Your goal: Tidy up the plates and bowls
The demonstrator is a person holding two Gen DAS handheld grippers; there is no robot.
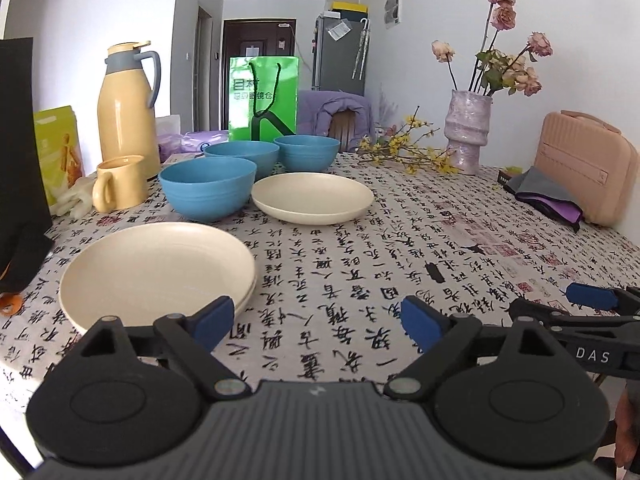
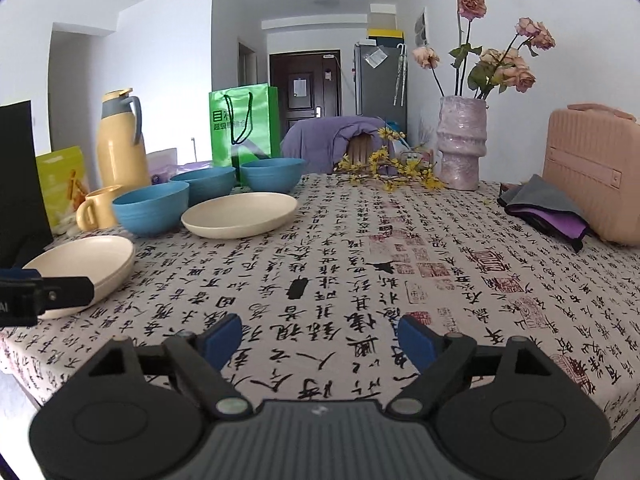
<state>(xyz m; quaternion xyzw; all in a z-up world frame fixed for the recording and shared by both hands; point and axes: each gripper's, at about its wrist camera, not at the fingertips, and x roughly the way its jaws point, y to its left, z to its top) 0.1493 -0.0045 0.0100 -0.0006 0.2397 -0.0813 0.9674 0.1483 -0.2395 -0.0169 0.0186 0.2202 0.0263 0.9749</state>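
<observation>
A stack of two cream plates lies near the table's front left; it also shows in the right wrist view. A single cream plate lies further back. Three blue bowls stand behind: a near one, a middle one and a far one. My left gripper is open and empty, just right of the plate stack. My right gripper is open and empty over the tablecloth, to the right of the left one.
A yellow thermos and yellow mug stand at the left, a green bag behind the bowls. A vase of dried roses, yellow twigs, a pink case and folded cloths sit at the right.
</observation>
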